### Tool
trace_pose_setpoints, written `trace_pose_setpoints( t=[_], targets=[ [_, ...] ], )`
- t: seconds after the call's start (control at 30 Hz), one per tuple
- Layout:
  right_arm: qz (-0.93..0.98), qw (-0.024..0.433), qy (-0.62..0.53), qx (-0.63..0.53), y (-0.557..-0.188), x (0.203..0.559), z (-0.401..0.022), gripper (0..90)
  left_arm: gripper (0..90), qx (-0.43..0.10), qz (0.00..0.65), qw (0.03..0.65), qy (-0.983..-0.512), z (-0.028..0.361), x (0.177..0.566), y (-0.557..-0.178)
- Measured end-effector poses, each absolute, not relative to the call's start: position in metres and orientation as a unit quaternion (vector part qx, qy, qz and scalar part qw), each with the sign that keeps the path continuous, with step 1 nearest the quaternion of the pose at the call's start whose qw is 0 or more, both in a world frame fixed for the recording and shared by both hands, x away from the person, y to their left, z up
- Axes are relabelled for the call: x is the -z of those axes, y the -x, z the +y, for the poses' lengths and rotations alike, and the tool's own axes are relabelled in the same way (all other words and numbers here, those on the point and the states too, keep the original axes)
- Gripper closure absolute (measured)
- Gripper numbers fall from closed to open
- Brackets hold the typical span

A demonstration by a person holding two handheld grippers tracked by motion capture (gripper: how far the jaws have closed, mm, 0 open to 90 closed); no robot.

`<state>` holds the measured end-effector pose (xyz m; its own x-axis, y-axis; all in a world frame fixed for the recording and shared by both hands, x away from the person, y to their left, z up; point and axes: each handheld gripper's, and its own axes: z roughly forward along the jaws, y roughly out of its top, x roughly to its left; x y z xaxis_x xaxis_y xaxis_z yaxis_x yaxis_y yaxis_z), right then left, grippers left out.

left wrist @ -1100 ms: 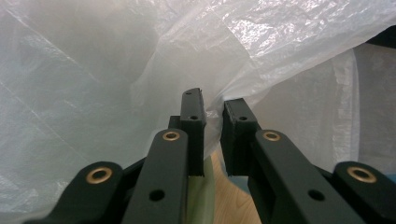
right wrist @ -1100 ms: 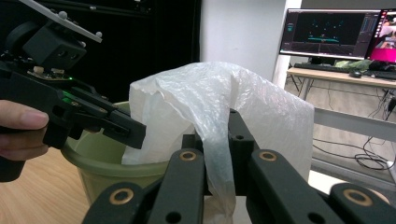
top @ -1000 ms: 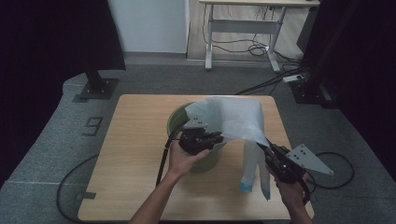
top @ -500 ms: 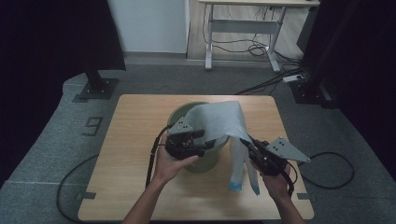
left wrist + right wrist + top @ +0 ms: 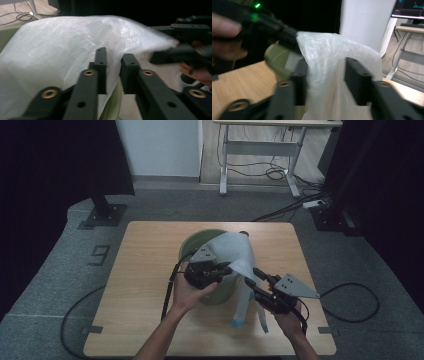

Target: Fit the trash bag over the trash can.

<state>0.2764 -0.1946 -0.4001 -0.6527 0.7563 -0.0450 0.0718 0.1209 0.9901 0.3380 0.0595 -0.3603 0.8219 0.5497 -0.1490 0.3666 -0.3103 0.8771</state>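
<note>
1. Bag (image 5: 235, 254): thin, white, see-through plastic film, crinkled; draped over the rim of the bin and hanging down its right side to the desk, with a blue edge at the bottom.
2. Bin (image 5: 218, 292): round, olive-green, smooth plastic; stands upright near the middle of the desk, mostly covered by the bag.
3. Left gripper (image 5: 226, 269): black, with 2 flat, blocky jaws and brass screws; the jaws have just been closing and stand close together, pinching a fold of the bag's film at the bin's rim, as the left gripper view shows (image 5: 113, 72).
4. Right gripper (image 5: 253, 279): black, with a grey 3-cornered plate on top; the jaws have just been opening and are spread apart, with the hanging film between them; in the right gripper view (image 5: 325, 75) the pads are not pressing on it.
5. Desk (image 5: 145, 270): rectangular top, light wood grain, rounded corners.
6. Floor (image 5: 60, 270): grey carpet, with black cables lying on it.
</note>
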Motion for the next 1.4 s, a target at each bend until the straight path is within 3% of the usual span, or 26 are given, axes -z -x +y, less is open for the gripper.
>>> trace_pose_setpoints(
  t=[0.1, 0.23, 0.33, 0.67, 0.8, 0.93, 1.13, 1.4],
  targets=[
    [0.695, 0.294, -0.298, -0.585, -0.265, 0.411, -0.196, 40.6, 86.3, -0.087, 0.296, 0.522, -0.795, 0.067, 0.361, -0.341],
    [0.715, 0.305, -0.301, -0.552, -0.258, 0.431, -0.194, 38.3, 88.8, -0.101, 0.309, 0.532, -0.782, 0.078, 0.361, -0.341],
    [0.722, 0.285, -0.323, -0.542, -0.258, 0.452, -0.191, 36.3, 89.0, -0.106, 0.319, 0.534, -0.776, 0.084, 0.362, -0.341],
    [0.722, 0.261, -0.336, -0.545, -0.262, 0.469, -0.173, 28.0, 87.8, -0.097, 0.331, 0.547, -0.763, 0.097, 0.363, -0.342],
    [0.725, 0.258, -0.346, -0.537, -0.271, 0.476, -0.171, 28.0, 87.1, -0.095, 0.333, 0.547, -0.762, 0.101, 0.364, -0.342],
    [0.711, 0.214, -0.344, -0.575, -0.274, 0.479, -0.185, 29.1, 86.9, -0.098, 0.34, 0.546, -0.76, 0.109, 0.365, -0.343],
    [0.711, 0.241, -0.351, -0.56, -0.272, 0.473, -0.208, 29.0, 86.4, -0.098, 0.356, 0.545, -0.752, 0.127, 0.37, -0.345],
    [0.687, 0.242, -0.358, -0.585, -0.269, 0.461, -0.236, 28.6, 86.6, -0.102, 0.379, 0.545, -0.741, 0.147, 0.374, -0.35]
  ],
)
